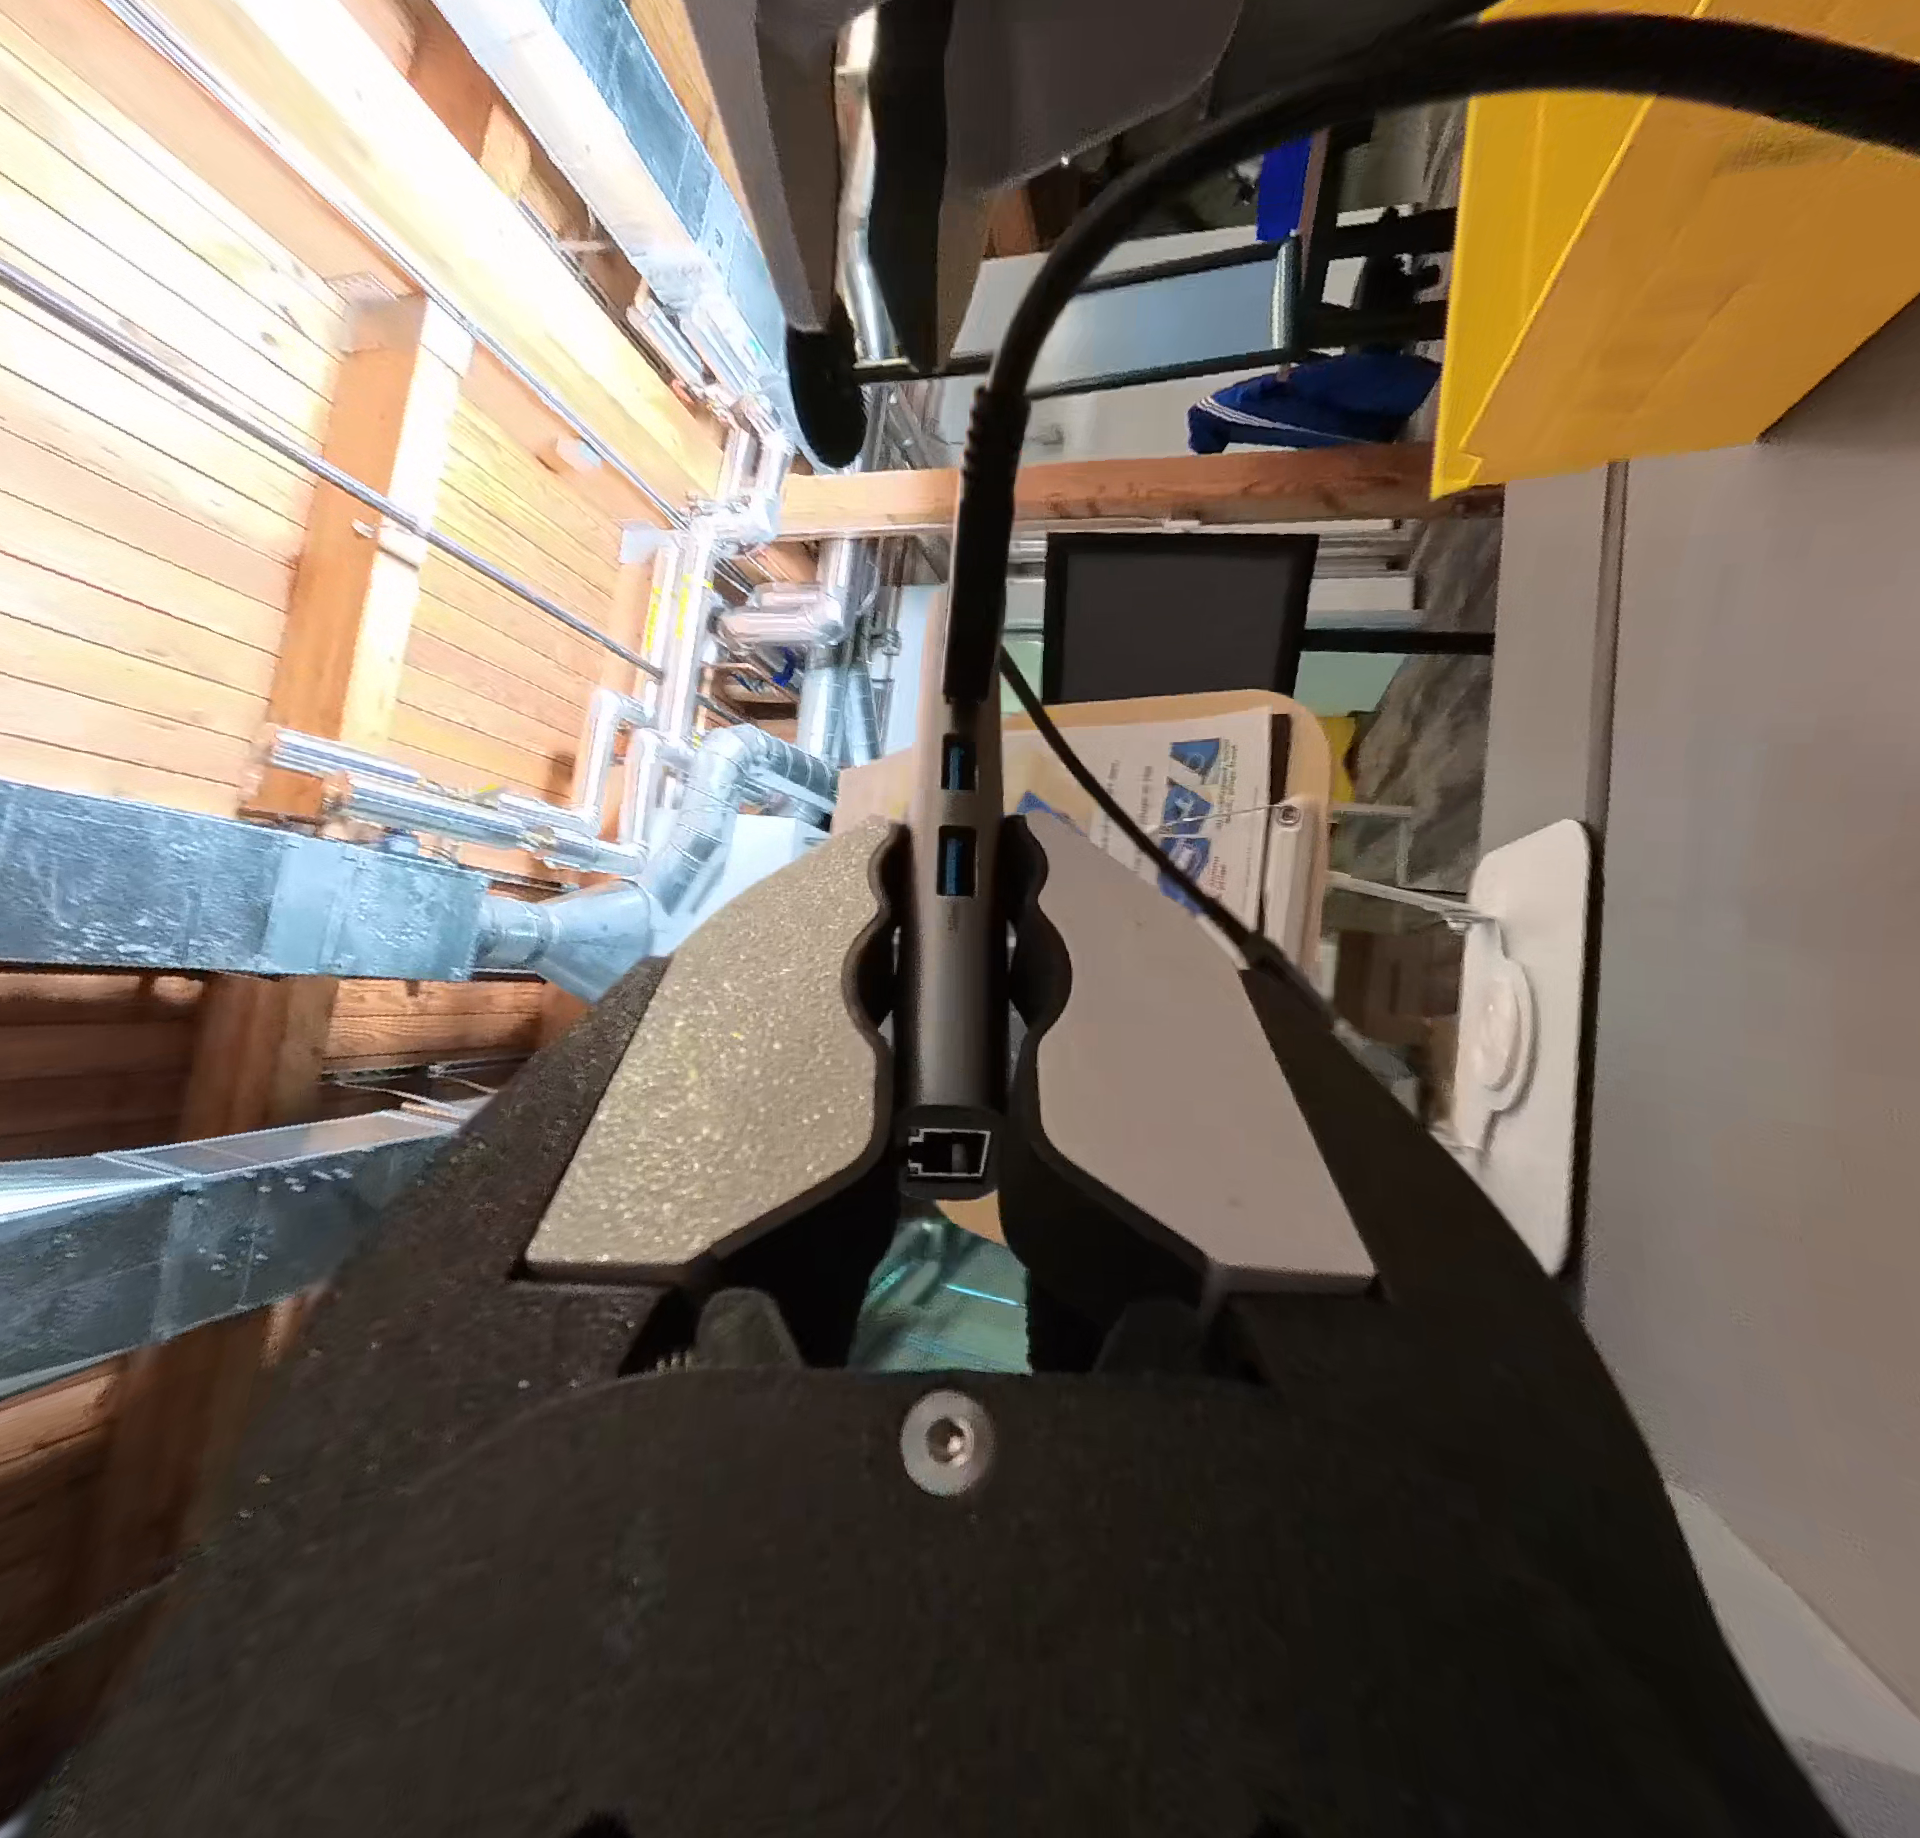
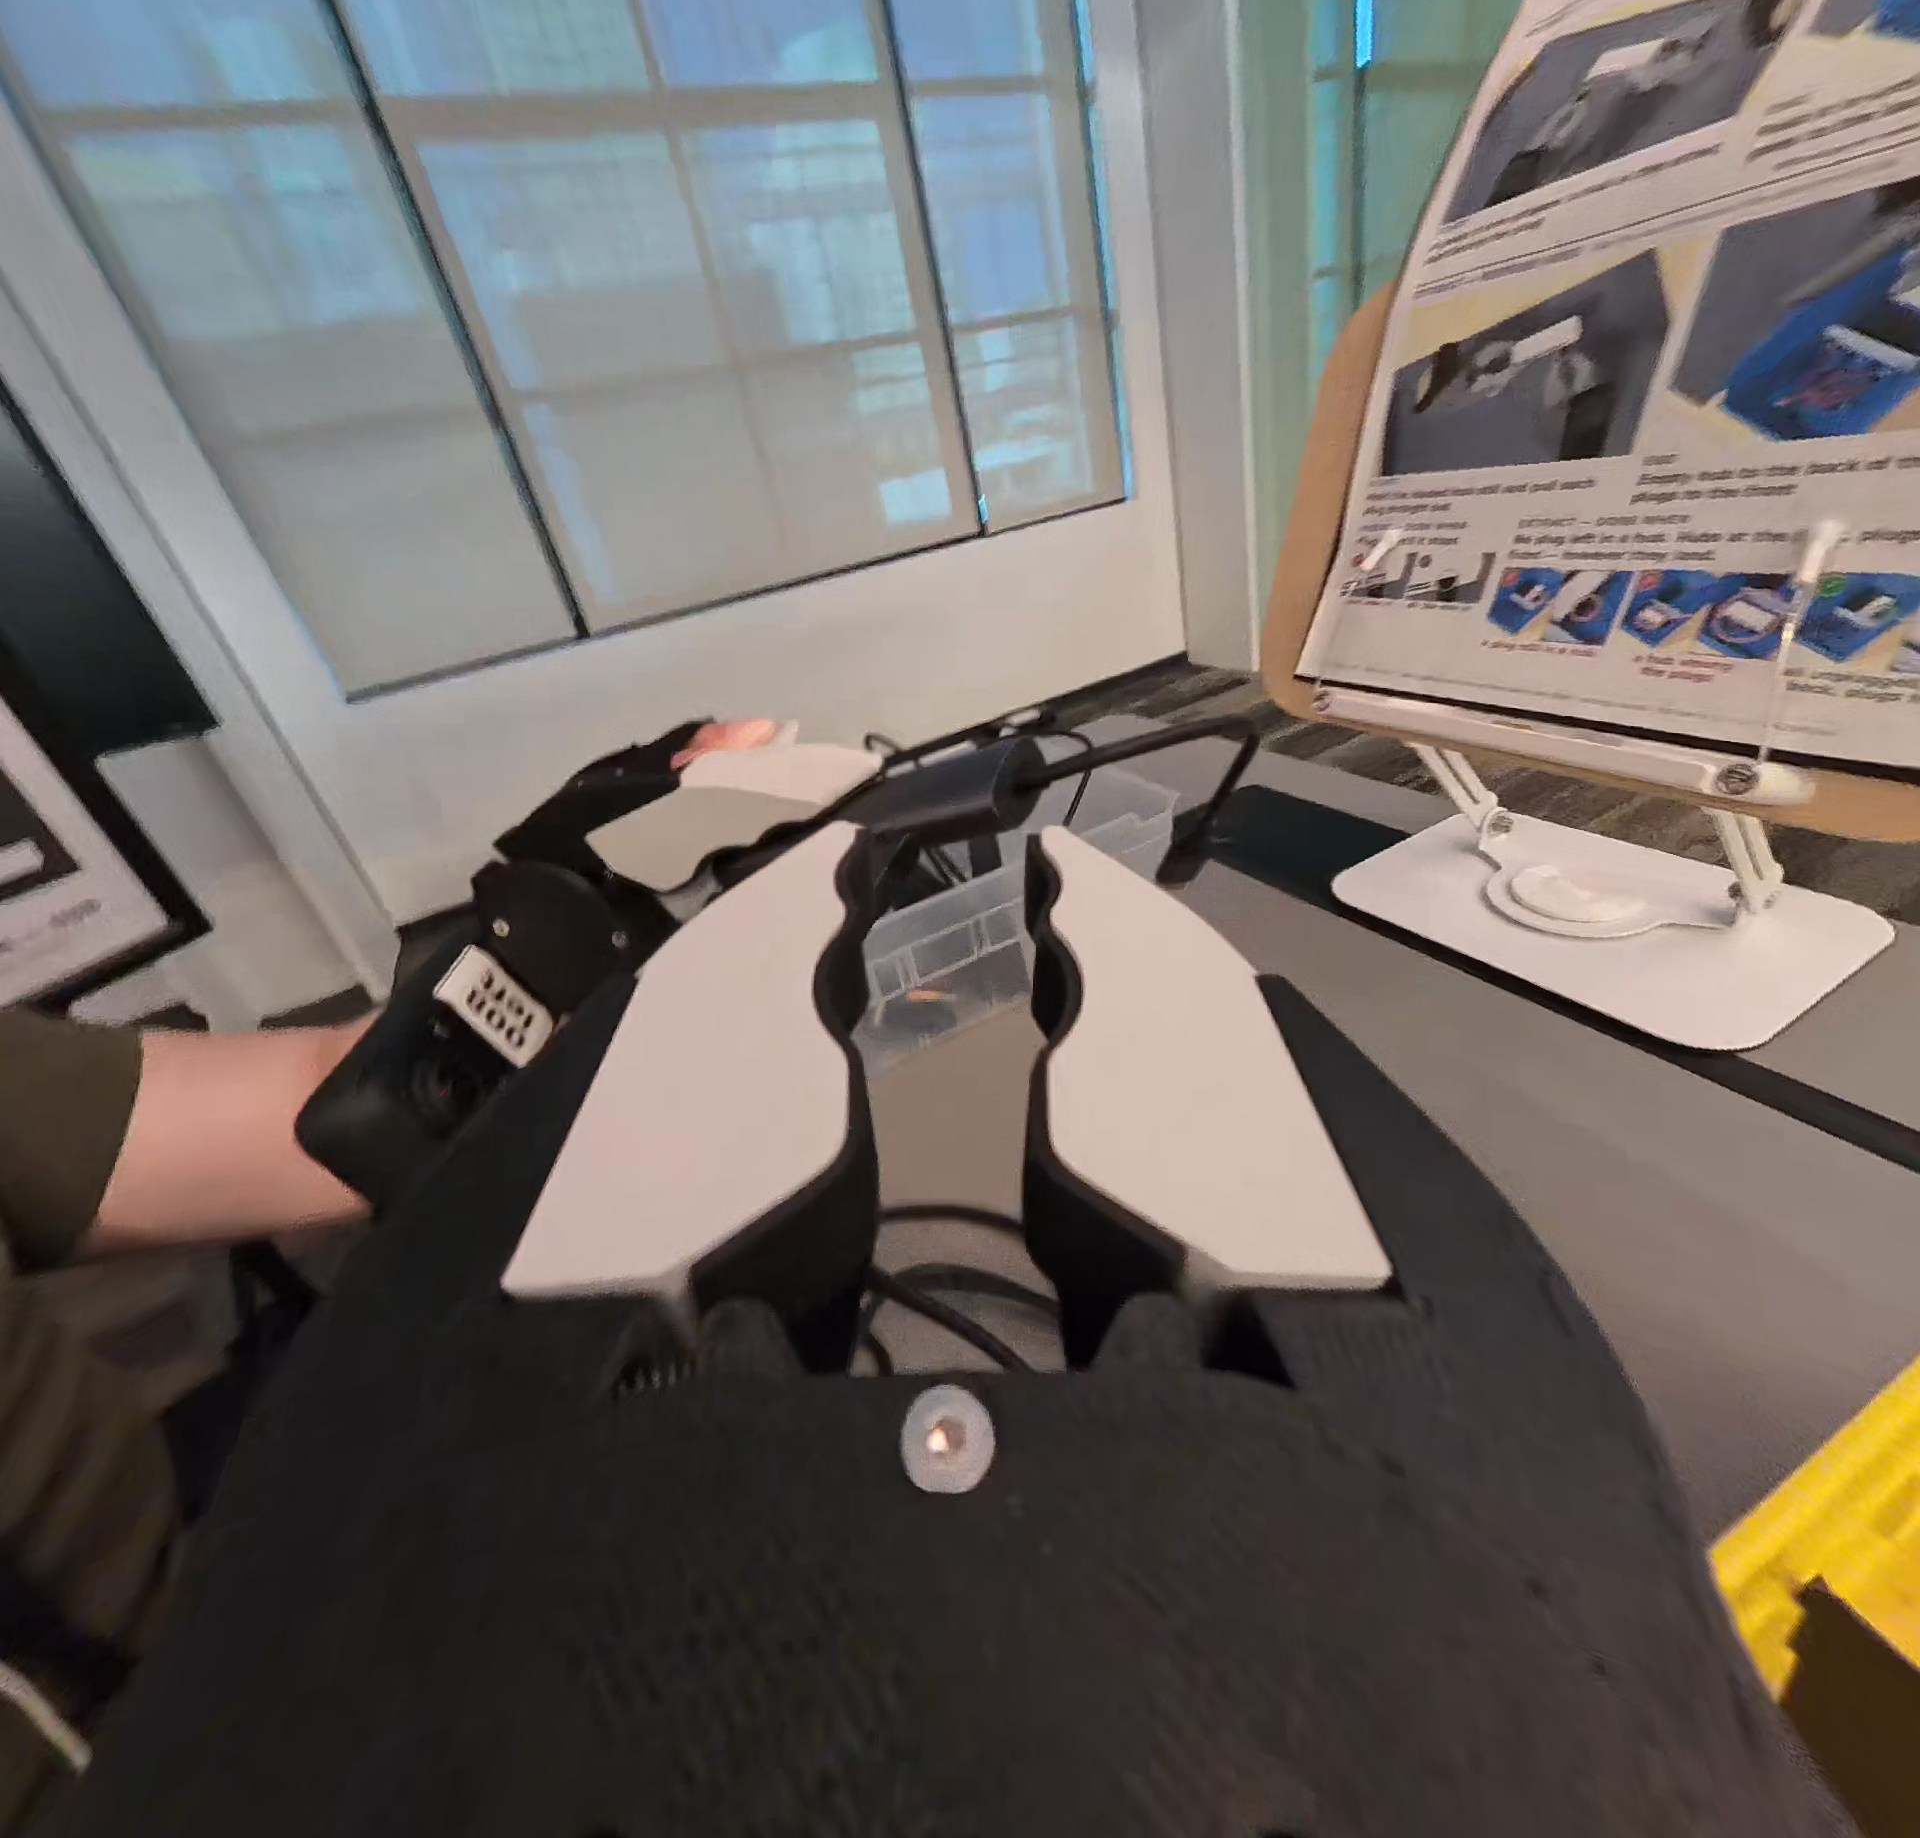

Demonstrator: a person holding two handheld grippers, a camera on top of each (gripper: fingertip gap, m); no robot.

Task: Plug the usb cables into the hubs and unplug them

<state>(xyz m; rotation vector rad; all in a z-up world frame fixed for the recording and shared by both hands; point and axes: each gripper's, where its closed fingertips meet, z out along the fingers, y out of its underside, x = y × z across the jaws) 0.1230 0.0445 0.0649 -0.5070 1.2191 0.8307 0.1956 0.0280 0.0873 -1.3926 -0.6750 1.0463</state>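
Table (image 2: 1507,1113), grey, carries a white stand (image 2: 1621,947) with an instruction sheet, a clear bin (image 2: 997,915) and a yellow crate (image 2: 1829,1539) at the near corner. Left claw (image 1: 951,967) is turned on its side and clamps the grey hub (image 1: 948,1019) along its length, held up in the air above the table; the hub's own thick black lead (image 1: 1195,126) arcs off from the far end, two blue ports (image 1: 957,812) face the camera, and a wider socket shows at the near end. Right claw (image 2: 940,967) is parted and holds nothing, hovering over the bin and some loose black cable (image 2: 935,1279) on the table. The step in hand looks like fetching a plug for one of the blue ports. To do it well, I would keep the hub clamped firm and steady with the ports facing the right claw, grip the plug close behind its metal tip, square it to the port, then push straight in without twisting. No usb plug is clearly visible in either view, and the bin's contents are blurred. In the right view the hub shows only as a dark blur beyond the fingertips.
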